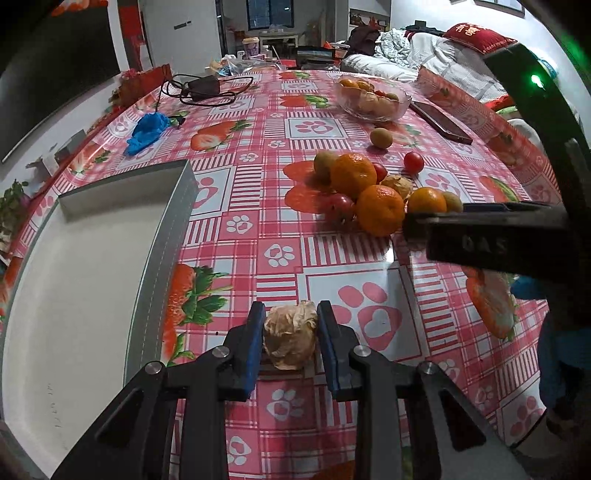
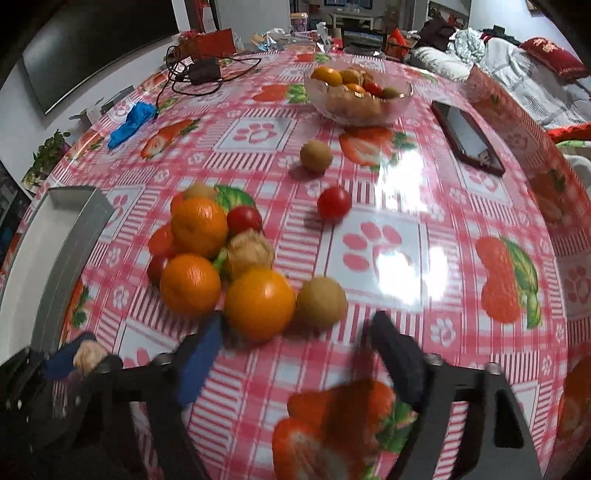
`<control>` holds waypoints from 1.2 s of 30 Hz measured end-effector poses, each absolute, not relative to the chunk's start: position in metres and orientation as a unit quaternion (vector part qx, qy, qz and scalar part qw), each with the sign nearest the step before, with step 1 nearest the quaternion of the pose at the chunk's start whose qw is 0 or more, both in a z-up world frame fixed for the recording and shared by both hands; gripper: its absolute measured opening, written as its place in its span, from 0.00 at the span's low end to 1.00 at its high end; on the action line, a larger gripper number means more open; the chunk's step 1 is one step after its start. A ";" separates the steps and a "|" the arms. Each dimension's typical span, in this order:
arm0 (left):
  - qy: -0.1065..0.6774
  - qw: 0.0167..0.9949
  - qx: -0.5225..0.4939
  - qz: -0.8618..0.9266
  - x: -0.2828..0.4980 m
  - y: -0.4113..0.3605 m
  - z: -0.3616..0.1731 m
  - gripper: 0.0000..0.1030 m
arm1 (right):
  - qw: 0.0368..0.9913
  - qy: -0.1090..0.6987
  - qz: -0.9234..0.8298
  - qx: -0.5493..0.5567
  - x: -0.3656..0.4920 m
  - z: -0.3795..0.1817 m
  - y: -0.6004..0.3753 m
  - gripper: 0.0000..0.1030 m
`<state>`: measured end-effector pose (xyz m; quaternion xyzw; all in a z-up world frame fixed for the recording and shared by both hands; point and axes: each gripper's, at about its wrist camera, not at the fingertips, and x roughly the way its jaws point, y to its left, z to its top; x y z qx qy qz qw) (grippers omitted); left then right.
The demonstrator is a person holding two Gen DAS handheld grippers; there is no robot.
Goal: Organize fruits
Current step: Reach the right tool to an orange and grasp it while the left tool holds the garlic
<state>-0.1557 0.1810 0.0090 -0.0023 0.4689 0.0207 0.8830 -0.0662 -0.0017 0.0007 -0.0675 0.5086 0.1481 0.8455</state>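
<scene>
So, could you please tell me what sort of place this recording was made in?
Most likely a lived-in home, a dining table in a living room: a strawberry-print tablecloth, a glass fruit bowl, and a sofa piled with bedding and a red cushion behind.

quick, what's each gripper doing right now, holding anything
left gripper: shut on the papery husked fruit, beside the white tray.
right gripper: open, jaws empty, just short of the orange in the fruit pile.

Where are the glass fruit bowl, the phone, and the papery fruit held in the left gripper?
glass fruit bowl [image 2: 400, 105], right wrist view, on its right wall.
phone [image 2: 466, 133], right wrist view, on its screen.
papery fruit [image 1: 290, 338], left wrist view, on its husk's middle.
</scene>
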 end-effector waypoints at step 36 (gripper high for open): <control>0.470 0.882 -0.009 0.017 -0.156 0.181 0.009 0.31 | 0.863 0.489 0.131 -0.002 0.020 0.002 -0.027 0.81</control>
